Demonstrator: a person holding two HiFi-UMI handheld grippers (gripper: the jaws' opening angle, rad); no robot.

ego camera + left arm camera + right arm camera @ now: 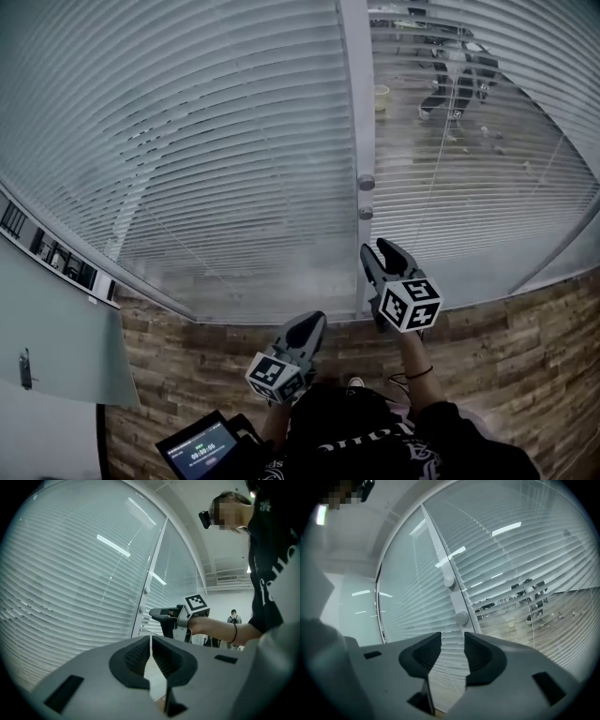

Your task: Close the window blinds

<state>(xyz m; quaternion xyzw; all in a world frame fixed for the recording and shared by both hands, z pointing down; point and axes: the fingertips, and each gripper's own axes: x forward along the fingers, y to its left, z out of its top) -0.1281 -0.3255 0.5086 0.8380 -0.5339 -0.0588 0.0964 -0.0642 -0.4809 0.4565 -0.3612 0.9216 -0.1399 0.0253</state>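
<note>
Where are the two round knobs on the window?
In the head view, the knobs sit one above the other on the white post between the blinds, just above the right gripper.

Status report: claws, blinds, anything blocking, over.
Left claw shut, empty. Right claw open, empty, facing frame knobs. Left blind closed; right blind slats open, see-through. Nothing blocking.
</note>
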